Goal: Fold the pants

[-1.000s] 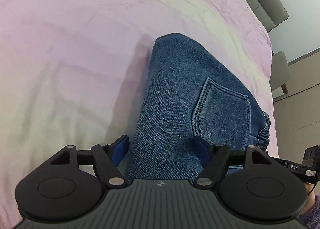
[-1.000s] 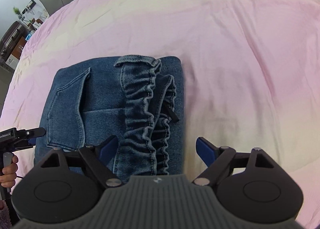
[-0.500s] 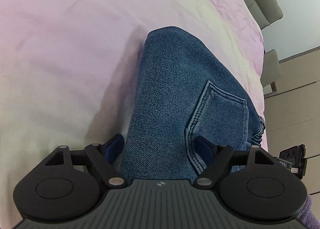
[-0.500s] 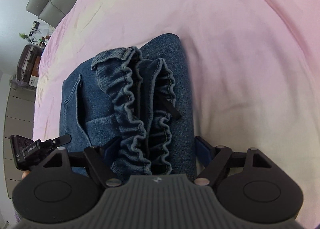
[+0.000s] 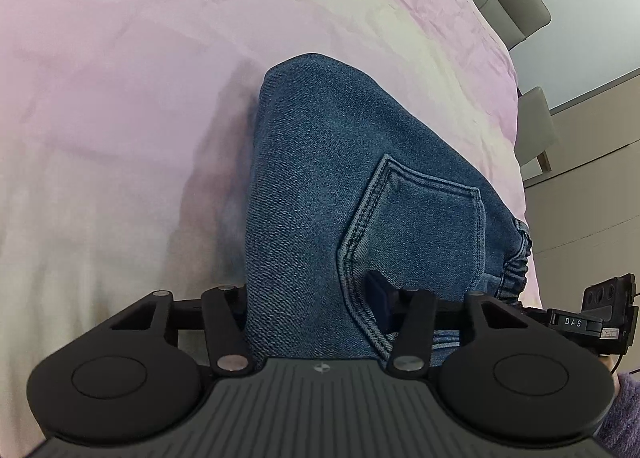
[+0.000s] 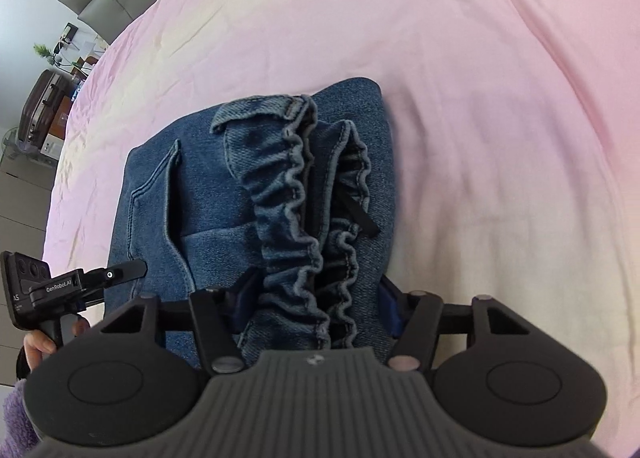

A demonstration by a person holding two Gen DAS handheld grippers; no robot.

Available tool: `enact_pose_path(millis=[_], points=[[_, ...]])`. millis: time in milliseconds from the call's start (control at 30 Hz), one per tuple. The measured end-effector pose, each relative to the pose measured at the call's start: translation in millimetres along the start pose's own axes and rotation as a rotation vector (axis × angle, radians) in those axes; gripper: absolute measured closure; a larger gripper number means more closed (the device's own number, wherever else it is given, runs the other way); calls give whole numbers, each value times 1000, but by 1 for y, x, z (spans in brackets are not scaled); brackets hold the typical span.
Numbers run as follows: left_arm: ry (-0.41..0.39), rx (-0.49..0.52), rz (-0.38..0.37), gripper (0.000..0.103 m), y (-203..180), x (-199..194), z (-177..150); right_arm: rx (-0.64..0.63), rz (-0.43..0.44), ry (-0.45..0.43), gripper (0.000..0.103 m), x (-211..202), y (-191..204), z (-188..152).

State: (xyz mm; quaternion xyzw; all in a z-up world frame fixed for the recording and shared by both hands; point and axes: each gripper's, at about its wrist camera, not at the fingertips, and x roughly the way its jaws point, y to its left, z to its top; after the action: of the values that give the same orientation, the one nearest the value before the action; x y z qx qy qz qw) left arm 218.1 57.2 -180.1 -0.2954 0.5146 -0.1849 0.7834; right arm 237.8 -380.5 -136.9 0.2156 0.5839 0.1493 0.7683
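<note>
Both claws just closed on the pants (image 5: pixel 340 193) near edge — left claw (image 5: pixel 308 302) pocket side, right claw (image 6: pixel 316 298) waistband side; bundle runs away.

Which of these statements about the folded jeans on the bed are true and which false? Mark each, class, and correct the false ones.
1. The jeans lie on a pink bedsheet. True.
2. The jeans are spread out flat at full length. False: they are folded into a compact bundle.
3. The right tongs straddle the gathered elastic waistband. True.
4. The left tongs hang over bare sheet. False: denim beside the back pocket sits between them.
5. The jeans are black. False: blue.
</note>
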Motion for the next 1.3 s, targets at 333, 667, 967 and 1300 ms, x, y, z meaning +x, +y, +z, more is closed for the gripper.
enact_pose_path(millis=[333, 667, 967, 1300], points=[[-27, -26, -58, 59, -8, -28, -5, -44, -37, -61, 57, -38, 36, -7], [-165, -50, -76, 60, 0, -106, -11, -117, 10, -107, 59, -68, 101, -17], [-301, -108, 7, 60, 61, -202, -6, -204, 122, -82, 59, -27, 200, -20], [-400, -122, 202, 60, 123, -277, 25, -173, 257, -46, 59, 68, 290, -45]])
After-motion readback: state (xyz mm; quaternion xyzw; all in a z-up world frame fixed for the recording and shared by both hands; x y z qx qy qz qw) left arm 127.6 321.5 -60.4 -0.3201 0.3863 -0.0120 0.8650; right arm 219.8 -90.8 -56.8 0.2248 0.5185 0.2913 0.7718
